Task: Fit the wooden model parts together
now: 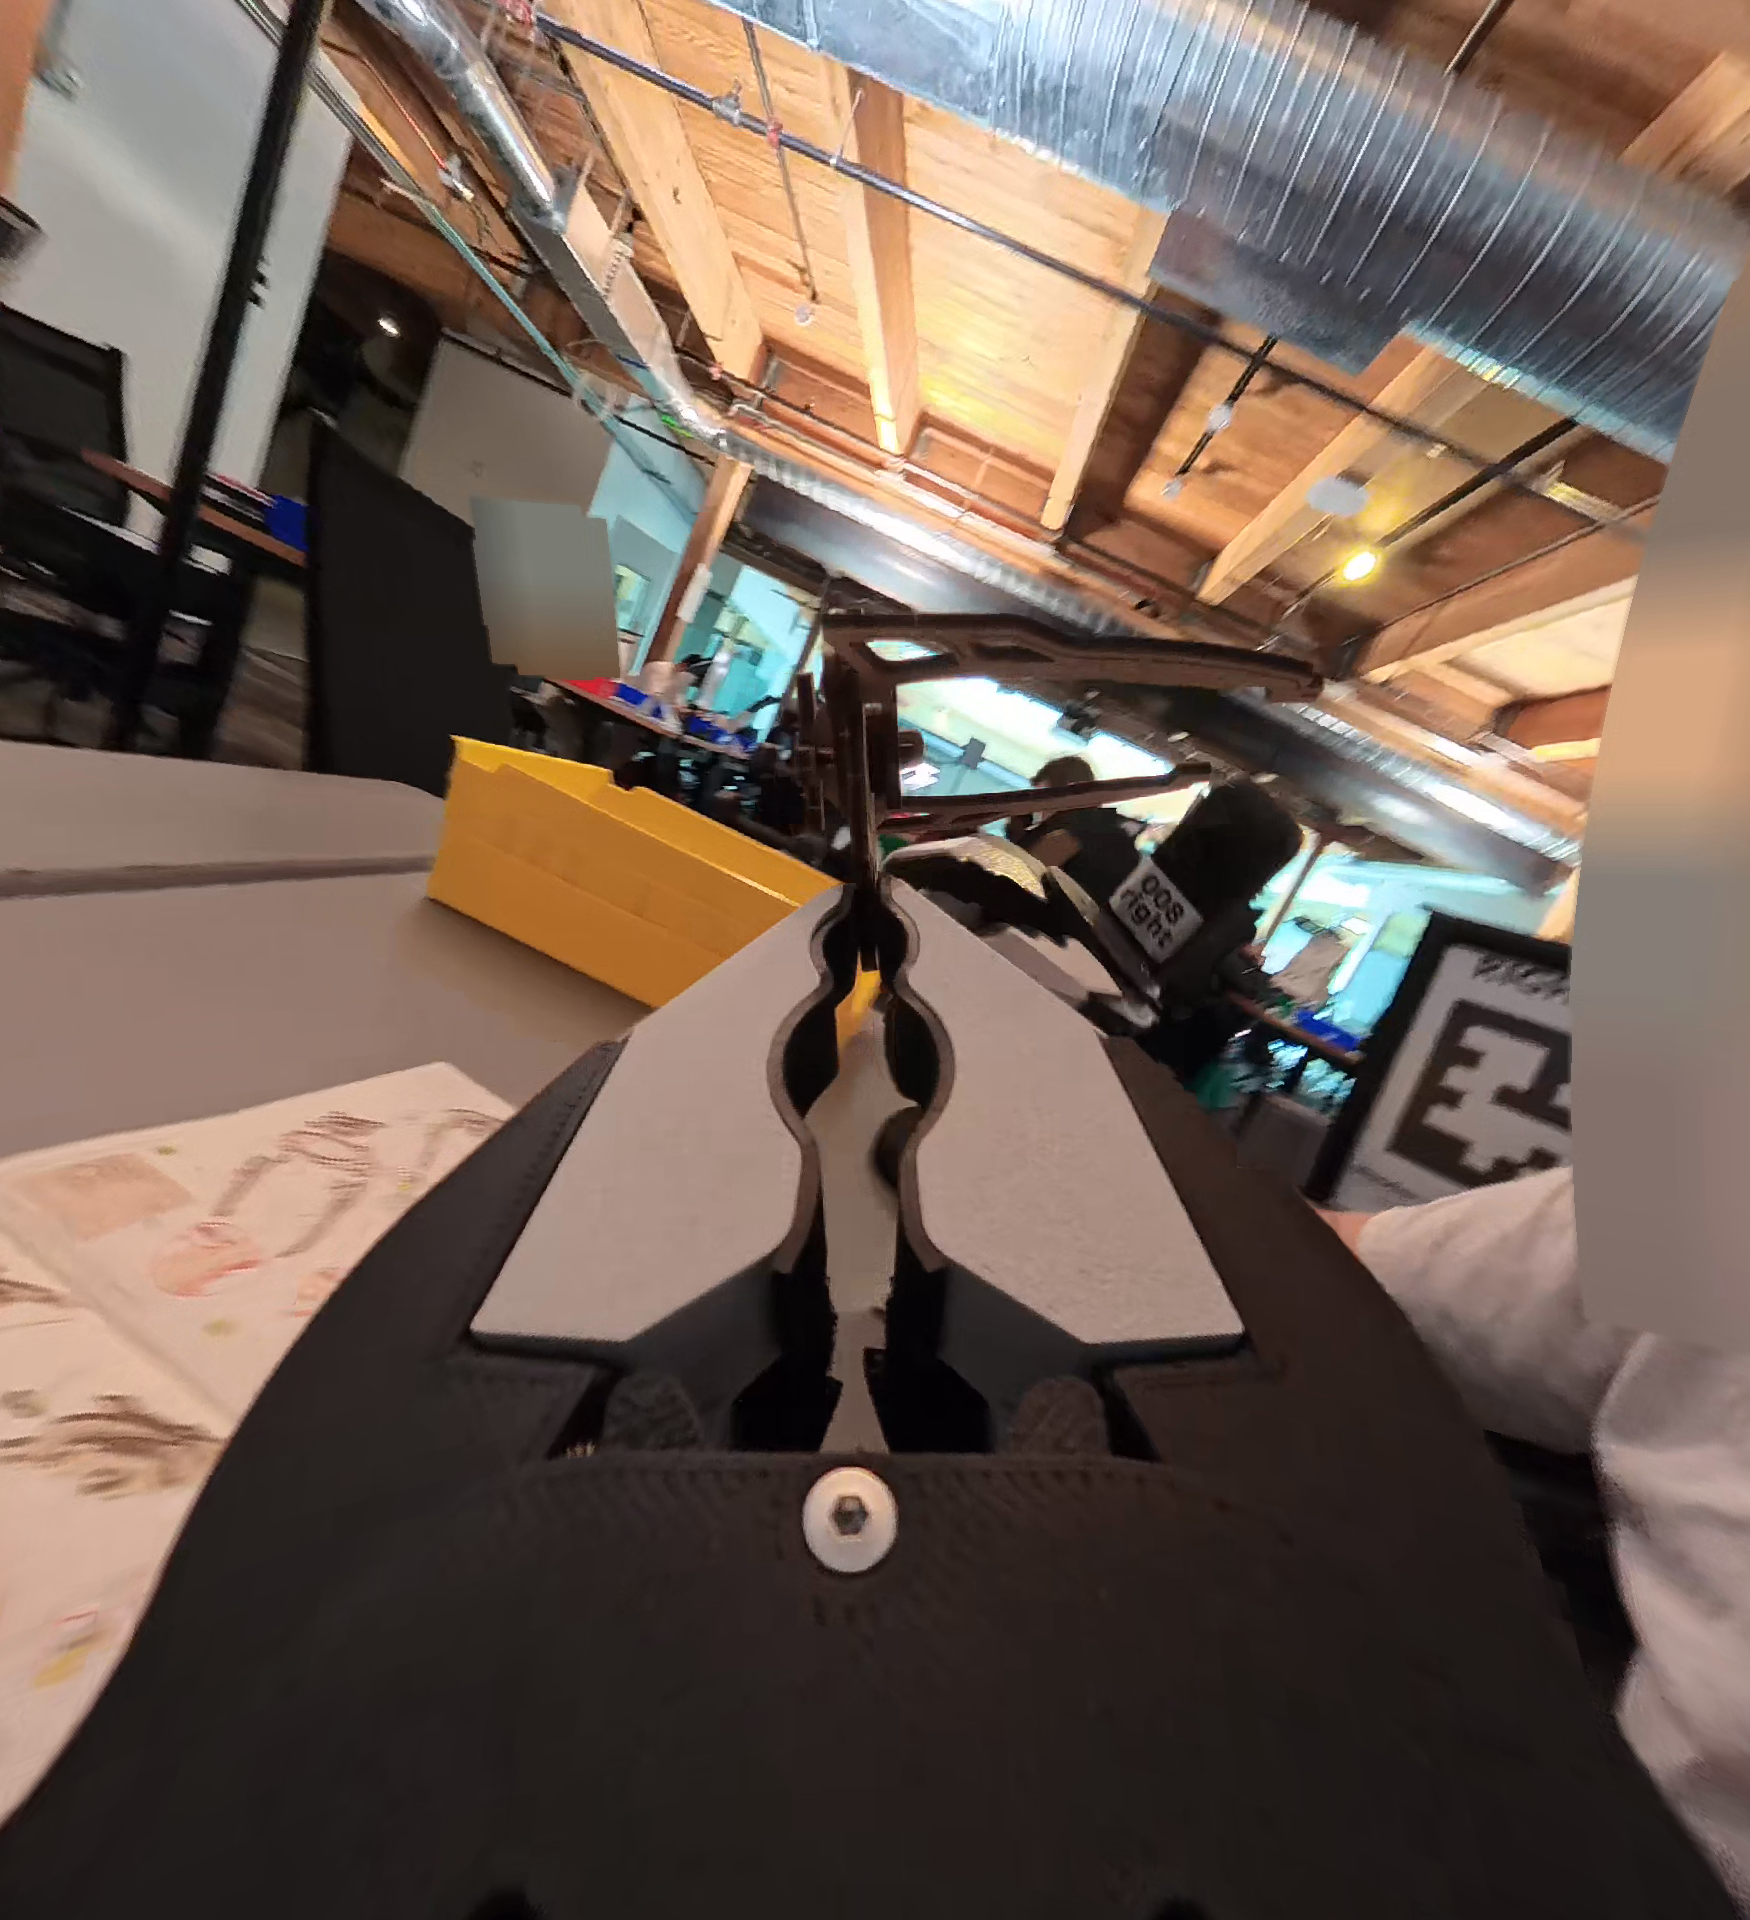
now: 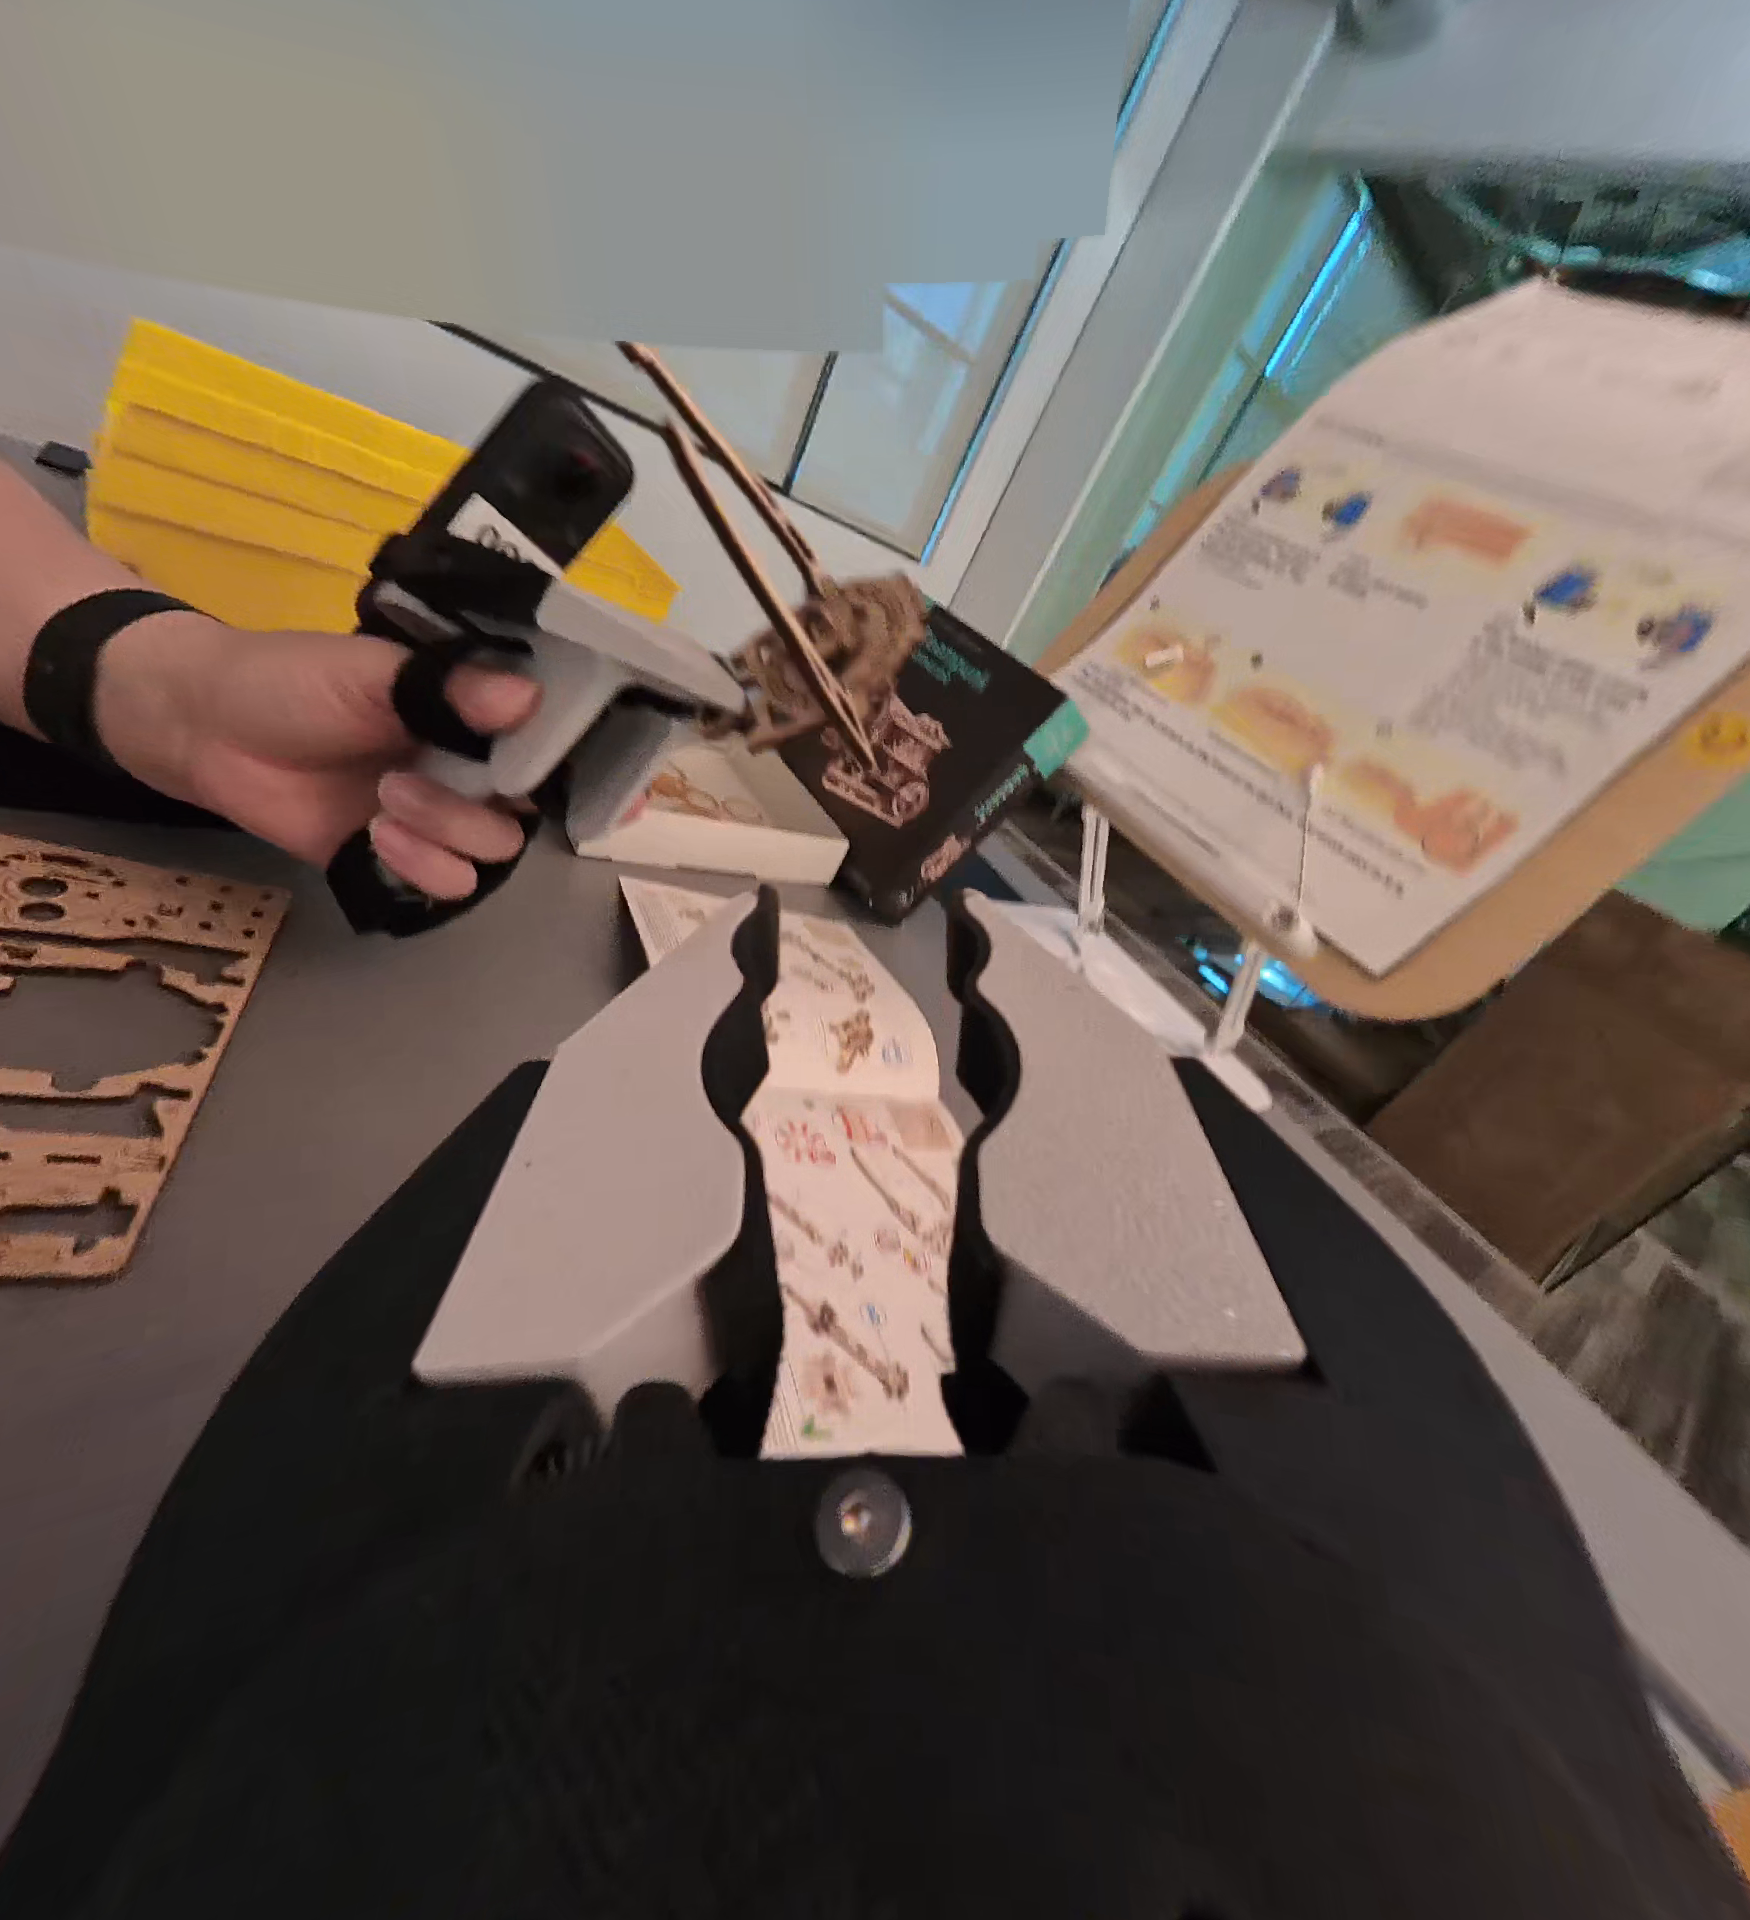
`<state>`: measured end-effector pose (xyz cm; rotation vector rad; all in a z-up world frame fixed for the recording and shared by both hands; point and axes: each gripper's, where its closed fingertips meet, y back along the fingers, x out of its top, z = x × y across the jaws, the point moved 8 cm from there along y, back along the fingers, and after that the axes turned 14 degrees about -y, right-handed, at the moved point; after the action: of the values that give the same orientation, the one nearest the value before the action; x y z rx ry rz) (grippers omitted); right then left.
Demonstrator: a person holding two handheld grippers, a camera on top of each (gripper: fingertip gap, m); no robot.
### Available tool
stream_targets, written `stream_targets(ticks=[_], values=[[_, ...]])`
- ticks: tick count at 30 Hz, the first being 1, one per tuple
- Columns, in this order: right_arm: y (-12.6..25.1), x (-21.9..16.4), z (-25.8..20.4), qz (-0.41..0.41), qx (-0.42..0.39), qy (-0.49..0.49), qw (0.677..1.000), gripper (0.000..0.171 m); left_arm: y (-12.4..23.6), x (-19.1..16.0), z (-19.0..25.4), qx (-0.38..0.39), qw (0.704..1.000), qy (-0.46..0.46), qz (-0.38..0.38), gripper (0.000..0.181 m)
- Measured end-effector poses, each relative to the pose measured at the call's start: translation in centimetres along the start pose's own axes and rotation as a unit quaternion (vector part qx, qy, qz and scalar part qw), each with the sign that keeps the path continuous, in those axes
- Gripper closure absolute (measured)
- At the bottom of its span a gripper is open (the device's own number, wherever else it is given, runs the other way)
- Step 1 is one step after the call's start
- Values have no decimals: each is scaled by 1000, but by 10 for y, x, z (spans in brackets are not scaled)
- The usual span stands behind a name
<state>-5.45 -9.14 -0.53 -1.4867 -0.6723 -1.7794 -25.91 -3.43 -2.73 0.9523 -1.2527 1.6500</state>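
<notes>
Your left gripper (image 1: 866,914) is clamped on the wooden model (image 1: 954,717), held raised above the grey table (image 1: 175,935). Your right gripper (image 2: 860,925) stands released and empty over the instruction sheet (image 2: 850,1174).

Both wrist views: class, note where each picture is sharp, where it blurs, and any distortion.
Left wrist view: the left gripper is crisp, the instruction sheet smeared, the ceiling beams bowed by the wide lens. Right wrist view: the right gripper is sharp, the wooden model and hand motion-blurred.
</notes>
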Motion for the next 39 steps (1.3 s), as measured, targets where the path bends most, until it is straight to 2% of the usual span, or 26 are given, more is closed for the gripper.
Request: stream_targets(ticks=[4, 8, 11, 12, 13, 15, 16, 18, 19, 22, 23, 25, 28, 31, 39], values=[[-16, 22, -19, 10, -1, 57, 998, 128, -4, 0, 7, -11, 1000, 27, 7, 181], [-30, 33, -33, 23, 8, 108, 994, 140, -6, 0, 12, -15, 998, 52, 12, 181], [-40, 40, -28, 28, -23, 93, 995, 149, -5, 2, 16, -20, 998, 57, 16, 181], [-44, 39, -27, 19, -21, 87, 996, 154, -4, 3, 17, -24, 998, 56, 17, 181], [-46, 37, -27, 7, -9, 84, 996, 168, -5, 4, 18, -30, 998, 56, 14, 181], [-46, 37, -25, 6, -8, 83, 997, 171, -6, 4, 19, -51, 997, 53, 2, 179], [-44, 37, -24, 8, -9, 79, 997, 171, -6, 6, 17, -59, 997, 45, -3, 172], [-40, 36, -21, 6, -7, 67, 998, 171, -4, 12, 9, -53, 998, -3, -34, 150], [-39, 34, -20, -1, 5, 57, 998, 171, -2, 16, 4, -50, 996, -54, -53, 148], [-33, 29, -26, -6, 60, 33, 998, 171, 5, 32, -2, -34, 968, -230, -94, 147], [-31, 28, -29, 0, 77, 31, 997, 171, 6, 36, 3, -52, 957, -269, -94, 148], [-27, 25, -33, 3, 99, 35, 994, 171, 7, 38, 19, -114, 938, -313, -97, 156], [-24, 22, -38, -2, 121, 58, 991, 171, 5, 33, 33, -132, 910, -373, -124, 159], [-22, 20, -42, -7, 139, 70, 988, 171, 4, 27, 42, -146, 893, -403, -136, 175], [-17, 19, -50, -16, 166, 108, 980, 171, 7, 23, 44, -210, 894, -361, -164, 180]])
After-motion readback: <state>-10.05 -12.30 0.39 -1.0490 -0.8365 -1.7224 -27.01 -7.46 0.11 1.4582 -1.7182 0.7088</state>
